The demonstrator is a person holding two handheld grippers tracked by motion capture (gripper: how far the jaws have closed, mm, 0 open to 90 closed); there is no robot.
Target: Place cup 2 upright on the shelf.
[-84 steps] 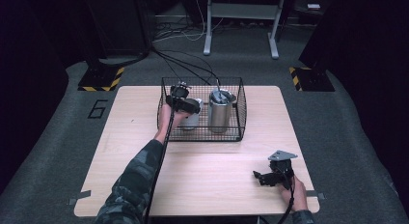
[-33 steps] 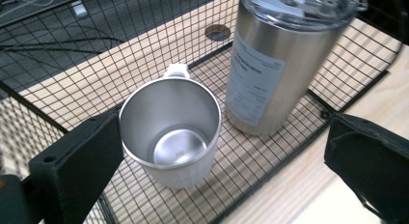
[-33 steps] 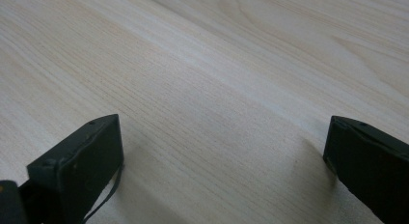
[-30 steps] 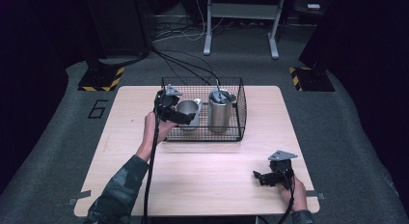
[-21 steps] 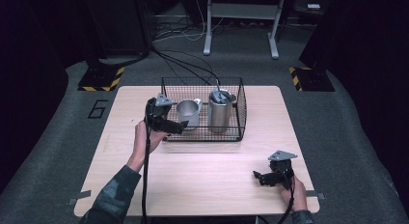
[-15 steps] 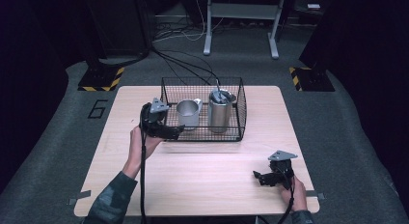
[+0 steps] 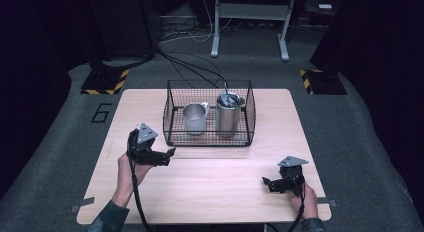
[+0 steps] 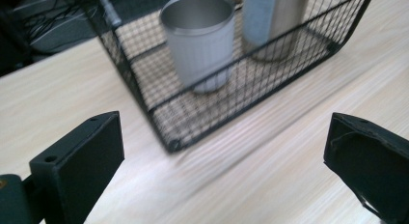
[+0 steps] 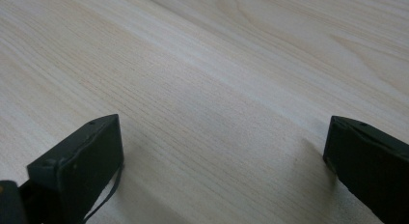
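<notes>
Withdrawing from the black wire basket (image 7: 210, 137), left gripper (image 7: 167, 154) now over bare table just beside the near-left corner, jaws spread wide, empty. Small brushed-steel handled cup (image 7: 195, 117) released upright inside, beside tall steel tumbler (image 7: 228, 114): placement judged complete. Right gripper (image 7: 266, 183) wide open near front edge.

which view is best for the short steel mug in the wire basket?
Left gripper view: the short, open-topped steel mug sits close and large behind the black wire basket's mesh, between the open jaws. The high view shows the mug small, with its handle. The right gripper view looks at bare wooden tabletop.
</notes>
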